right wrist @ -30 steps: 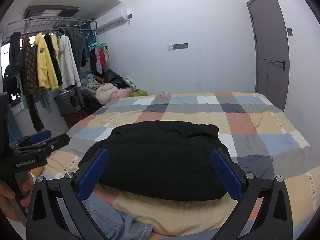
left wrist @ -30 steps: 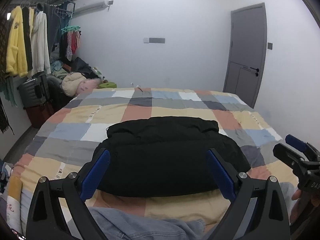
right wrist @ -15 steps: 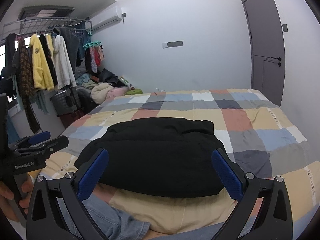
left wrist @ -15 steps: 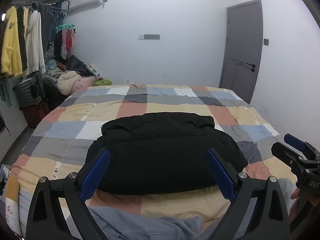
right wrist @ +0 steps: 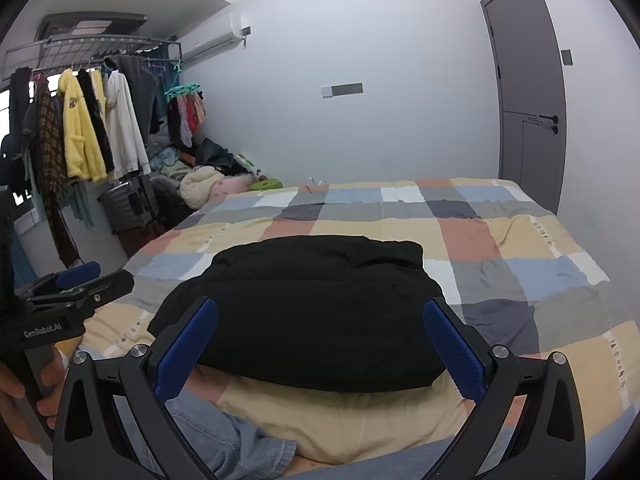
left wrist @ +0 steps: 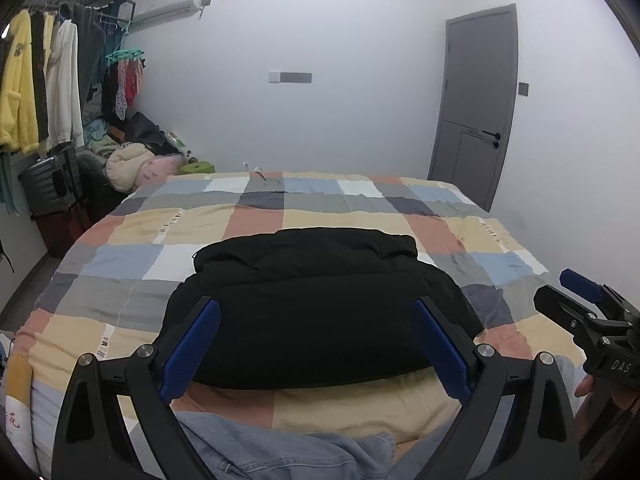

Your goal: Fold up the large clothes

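A black padded jacket [left wrist: 316, 304] lies folded into a thick bundle on the checked bedspread [left wrist: 256, 220]; it also shows in the right wrist view [right wrist: 316, 308]. My left gripper [left wrist: 316, 344] is open and empty, held above the near edge of the jacket. My right gripper [right wrist: 320, 344] is open and empty too, above the same edge. The right gripper shows at the right edge of the left wrist view [left wrist: 580, 300]. The left gripper shows at the left edge of the right wrist view [right wrist: 80, 284].
A blue denim garment [left wrist: 280, 452] lies at the bed's near edge, below both grippers. A clothes rack with hanging coats [right wrist: 88, 128], a suitcase [right wrist: 128, 208] and piled clothes stand left of the bed. A grey door [left wrist: 476, 104] is at the far right.
Both cameras have shifted slightly, so the jacket sits a little lower in view than half a second ago. The jacket has not moved and both grippers stay open.
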`<state>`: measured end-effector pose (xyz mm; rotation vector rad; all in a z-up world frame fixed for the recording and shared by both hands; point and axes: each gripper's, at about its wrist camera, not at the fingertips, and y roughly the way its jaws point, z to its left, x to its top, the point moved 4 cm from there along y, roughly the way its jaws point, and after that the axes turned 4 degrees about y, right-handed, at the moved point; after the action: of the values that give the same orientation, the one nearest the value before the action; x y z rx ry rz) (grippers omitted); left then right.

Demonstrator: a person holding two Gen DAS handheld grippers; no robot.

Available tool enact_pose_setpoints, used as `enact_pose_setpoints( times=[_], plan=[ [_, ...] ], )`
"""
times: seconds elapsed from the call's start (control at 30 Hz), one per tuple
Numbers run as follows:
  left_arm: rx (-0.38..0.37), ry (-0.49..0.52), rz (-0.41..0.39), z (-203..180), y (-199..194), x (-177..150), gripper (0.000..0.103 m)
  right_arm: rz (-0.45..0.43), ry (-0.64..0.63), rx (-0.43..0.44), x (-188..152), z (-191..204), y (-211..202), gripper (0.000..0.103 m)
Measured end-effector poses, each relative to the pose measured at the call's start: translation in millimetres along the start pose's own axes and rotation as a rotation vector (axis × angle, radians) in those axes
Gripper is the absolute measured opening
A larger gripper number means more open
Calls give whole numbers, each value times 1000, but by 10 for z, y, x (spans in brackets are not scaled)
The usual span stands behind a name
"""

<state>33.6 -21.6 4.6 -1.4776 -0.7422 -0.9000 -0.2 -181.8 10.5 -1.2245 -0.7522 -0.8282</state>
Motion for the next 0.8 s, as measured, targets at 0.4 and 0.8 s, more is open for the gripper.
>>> enact_pose_setpoints(
  times=[0.4,0.8],
  plan=[
    [-21,-14,-6,50,-46,12,97,-1,2,8,-8,-11,8,103],
    [-8,-15,-12,63,-60,-2,97,7,3,9,-41,-12,0,103]
  ],
)
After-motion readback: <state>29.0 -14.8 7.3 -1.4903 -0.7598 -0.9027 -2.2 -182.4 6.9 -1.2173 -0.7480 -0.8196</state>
